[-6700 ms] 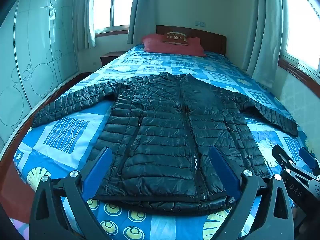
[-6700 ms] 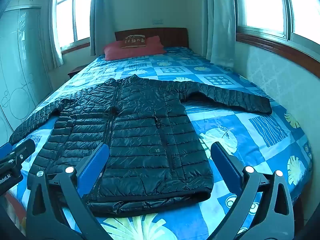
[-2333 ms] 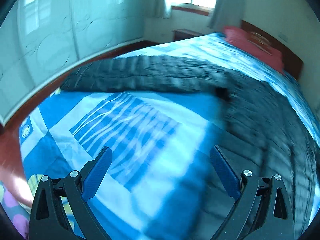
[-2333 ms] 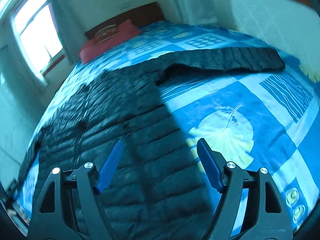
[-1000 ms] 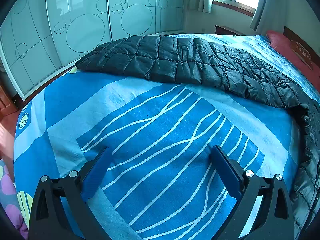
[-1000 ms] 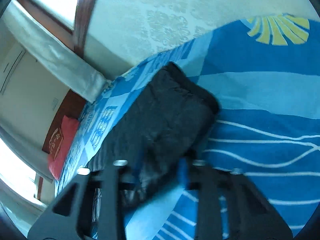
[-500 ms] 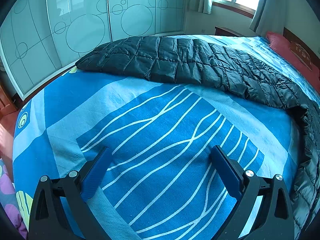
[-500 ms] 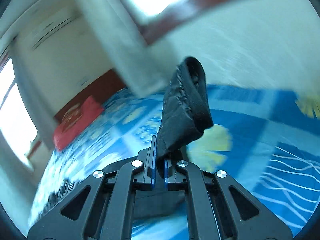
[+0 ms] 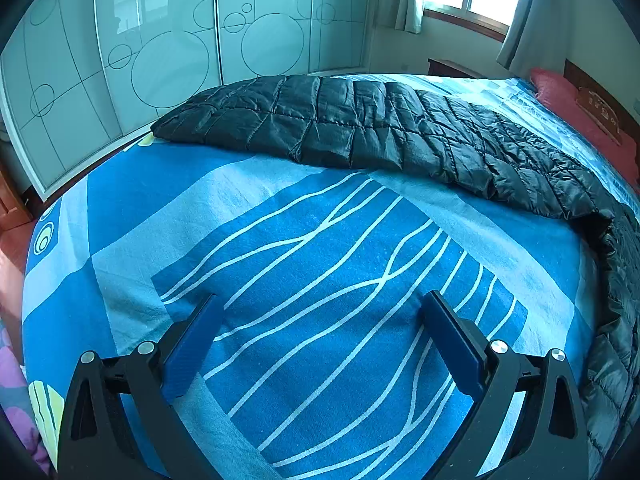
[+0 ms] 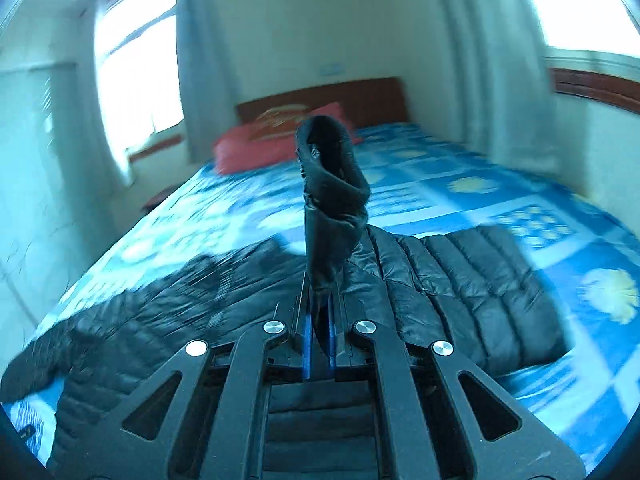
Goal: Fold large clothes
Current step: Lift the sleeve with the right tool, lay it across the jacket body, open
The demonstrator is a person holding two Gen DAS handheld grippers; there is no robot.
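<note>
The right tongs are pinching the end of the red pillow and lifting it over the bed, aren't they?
Not the pillow. The right wrist view shows the right tongs shut on the cuff of the black jacket's sleeve, lifted over the bed. The red pillow lies untouched by the headboard.
</note>
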